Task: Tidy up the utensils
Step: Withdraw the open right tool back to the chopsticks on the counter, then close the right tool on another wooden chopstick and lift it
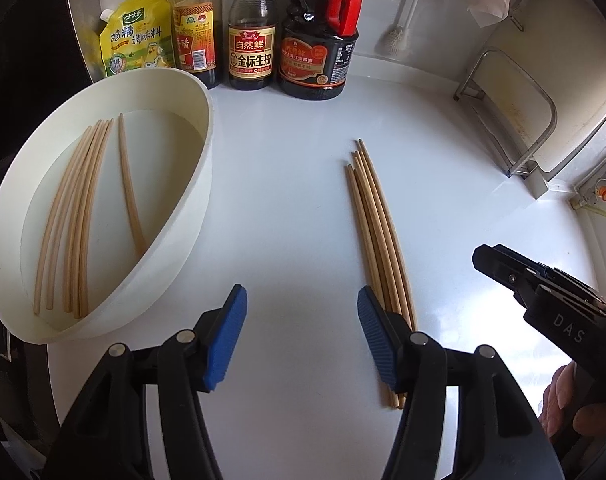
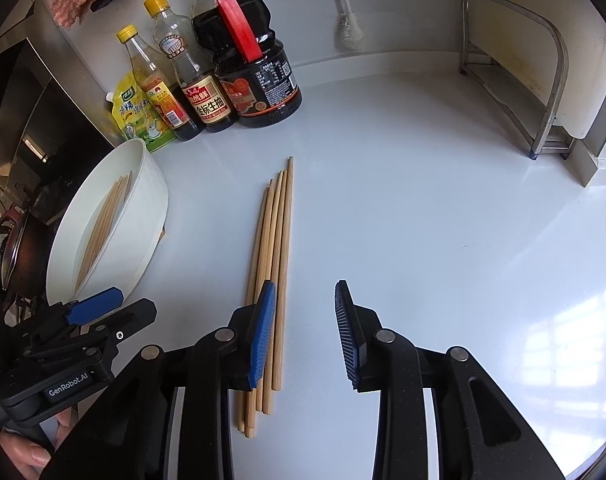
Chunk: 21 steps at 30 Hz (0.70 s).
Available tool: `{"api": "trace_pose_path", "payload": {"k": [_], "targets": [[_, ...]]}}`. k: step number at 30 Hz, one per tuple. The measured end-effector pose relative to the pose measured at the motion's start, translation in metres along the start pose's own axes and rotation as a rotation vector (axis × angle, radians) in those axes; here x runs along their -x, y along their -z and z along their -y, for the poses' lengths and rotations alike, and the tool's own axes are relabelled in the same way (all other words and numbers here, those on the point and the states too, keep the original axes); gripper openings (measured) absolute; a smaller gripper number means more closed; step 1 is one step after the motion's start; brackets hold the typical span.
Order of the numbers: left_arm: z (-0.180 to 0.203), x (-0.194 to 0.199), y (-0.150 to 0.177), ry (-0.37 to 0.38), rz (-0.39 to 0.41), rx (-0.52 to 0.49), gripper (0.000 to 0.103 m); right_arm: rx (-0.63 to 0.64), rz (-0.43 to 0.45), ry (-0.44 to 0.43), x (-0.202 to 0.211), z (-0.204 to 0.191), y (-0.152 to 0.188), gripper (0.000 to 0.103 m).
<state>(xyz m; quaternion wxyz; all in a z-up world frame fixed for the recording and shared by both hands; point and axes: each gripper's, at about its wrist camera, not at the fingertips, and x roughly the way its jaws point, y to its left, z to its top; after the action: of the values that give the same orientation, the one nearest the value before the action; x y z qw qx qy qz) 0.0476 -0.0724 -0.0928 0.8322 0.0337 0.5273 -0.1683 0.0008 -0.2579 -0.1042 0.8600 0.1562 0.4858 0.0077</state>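
Note:
Several wooden chopsticks (image 1: 377,224) lie in a bundle on the white counter, also in the right wrist view (image 2: 273,248). A white oval tub (image 1: 191,208) at the left holds several more chopsticks (image 1: 75,216); the tub (image 2: 151,216) also shows in the right wrist view. My left gripper (image 1: 302,336) is open and empty between tub and bundle, its right finger beside the bundle's near end. My right gripper (image 2: 305,332) is open and empty, its left finger over the bundle's near end. Each gripper shows in the other's view, the right one (image 1: 543,284) and the left one (image 2: 83,320).
Sauce bottles (image 1: 251,28) and a yellow seasoning pouch (image 1: 137,36) stand along the back wall. A white brush (image 1: 399,36) leans on the wall. A metal rack with a cutting board (image 2: 535,72) stands at the right. A stove (image 2: 19,216) lies left of the tub.

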Motion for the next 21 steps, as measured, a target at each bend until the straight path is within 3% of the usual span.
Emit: {"api": "trace_pose_path", "payload": {"k": [21], "targets": [[0.003,-0.022,0.009,-0.011,0.012,0.045,0.062,0.092,-0.056,0.026,-0.055,-0.004,0.007,0.042]]}}
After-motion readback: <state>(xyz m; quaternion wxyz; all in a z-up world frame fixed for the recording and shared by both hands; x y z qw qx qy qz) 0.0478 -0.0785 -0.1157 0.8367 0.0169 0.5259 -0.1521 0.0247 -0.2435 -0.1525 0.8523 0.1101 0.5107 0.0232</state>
